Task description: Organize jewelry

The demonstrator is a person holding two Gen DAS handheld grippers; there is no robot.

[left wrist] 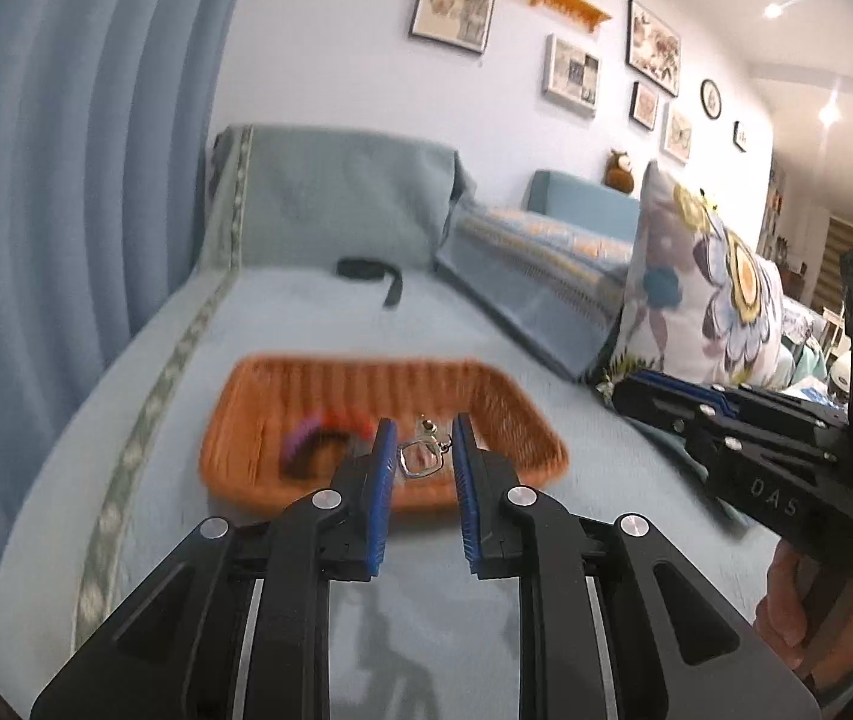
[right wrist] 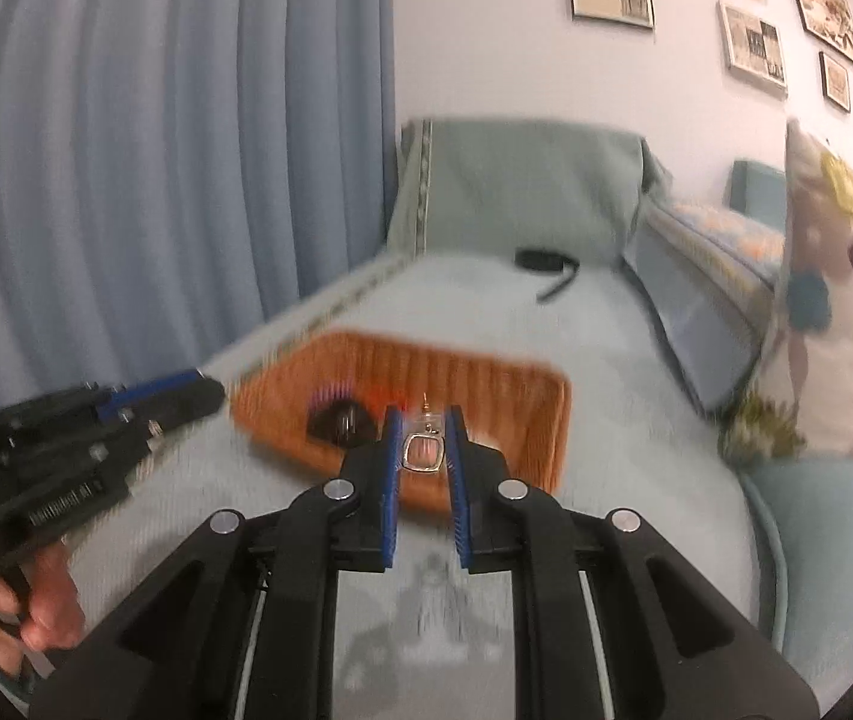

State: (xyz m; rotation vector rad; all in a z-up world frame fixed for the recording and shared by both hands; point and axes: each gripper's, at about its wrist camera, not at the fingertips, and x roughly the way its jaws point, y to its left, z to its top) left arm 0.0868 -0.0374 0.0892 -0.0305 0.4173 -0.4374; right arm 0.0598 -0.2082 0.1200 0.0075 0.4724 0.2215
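**Two earrings aloft, one basket below**

I am holding a small silver earring with a rounded-square frame (left wrist: 420,459) between the blue pads of my left tongs (left wrist: 423,450), whose jaws are standing nearly closed with the earring pinched at their tips. My right tongs (right wrist: 423,441) are doing the same with a matching silver square-framed earring (right wrist: 422,452), and their jaws are drawn in close around it. Both pieces are hanging above the orange woven basket (left wrist: 510,414), which is sitting on the pale blue sofa cover (left wrist: 198,372) near its trimmed front edge. Inside the basket, a multicoloured beaded bracelet (left wrist: 318,429) is lying towards the side nearest the blue curtain (left wrist: 66,180).

I am judging the grips as thin: each earring is being caught only at the pad tips, so any jolt or twist could be slipping it free. If one is dropping outside the basket rim, it could be sinking into the soft cover and becoming hard to find. The pictures are blurring, so I cannot tell how squarely the pads are bearing on either frame. The two tongs are also working side by side, and crowding them over the basket could be knocking one against the other.
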